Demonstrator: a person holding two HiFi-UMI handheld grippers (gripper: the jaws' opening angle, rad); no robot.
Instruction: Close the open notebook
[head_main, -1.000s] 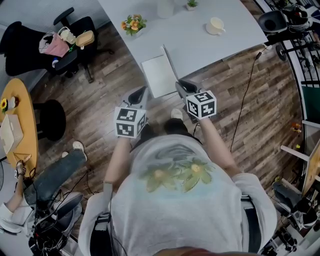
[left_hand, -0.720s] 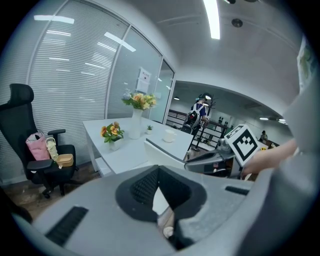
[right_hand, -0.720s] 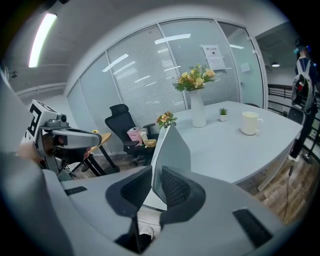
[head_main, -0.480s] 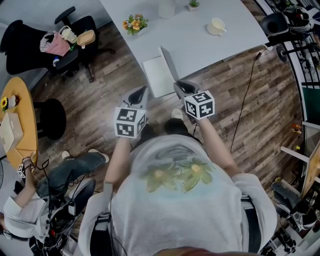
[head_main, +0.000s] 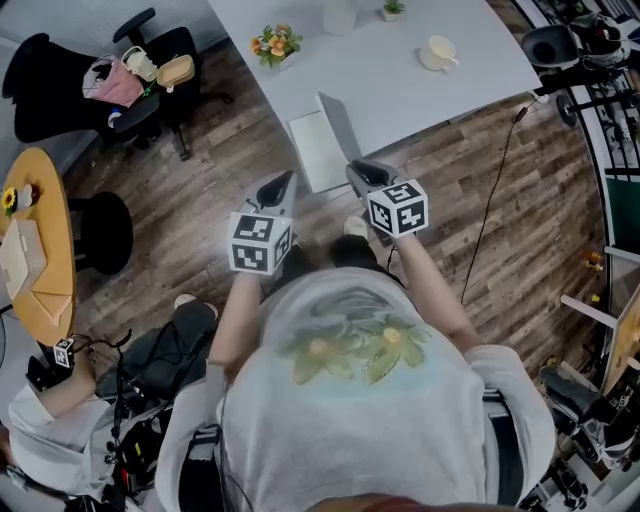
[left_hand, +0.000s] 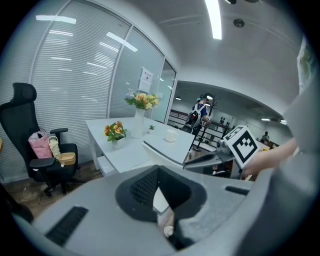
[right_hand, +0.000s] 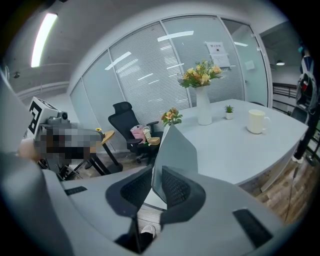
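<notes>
One notebook cover | right tongs pinching it; head view unclear

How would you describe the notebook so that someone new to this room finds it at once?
Start at the long white table. At its near corner lies the notebook, white page flat, grey cover standing up. It is the only book there; the cup and potted flowers sit farther back.
</notes>
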